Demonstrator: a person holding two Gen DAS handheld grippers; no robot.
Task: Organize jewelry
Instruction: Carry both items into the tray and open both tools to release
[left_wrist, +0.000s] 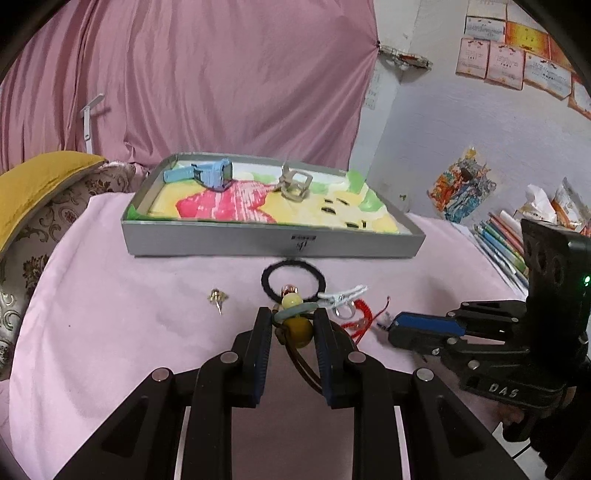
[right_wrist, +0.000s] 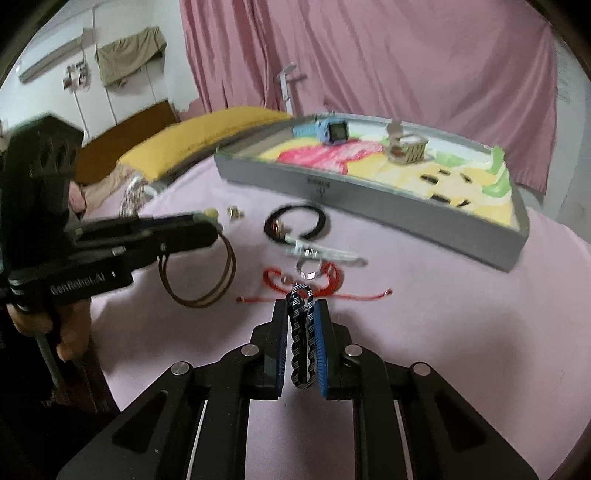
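Note:
My left gripper is shut on a brown cord necklace with yellow beads; its cord loop hangs below the gripper in the right wrist view. My right gripper is shut on a black-and-grey braided bracelet, low over the pink cloth. On the cloth lie a black hair tie, a white clip, a silver ring, a red cord bracelet and a small gold earring. The grey tray behind holds a blue watch and a beige clip.
A yellow cushion and patterned pillow lie at the left. Pens and books lie at the right edge of the table. A pink curtain hangs behind the tray.

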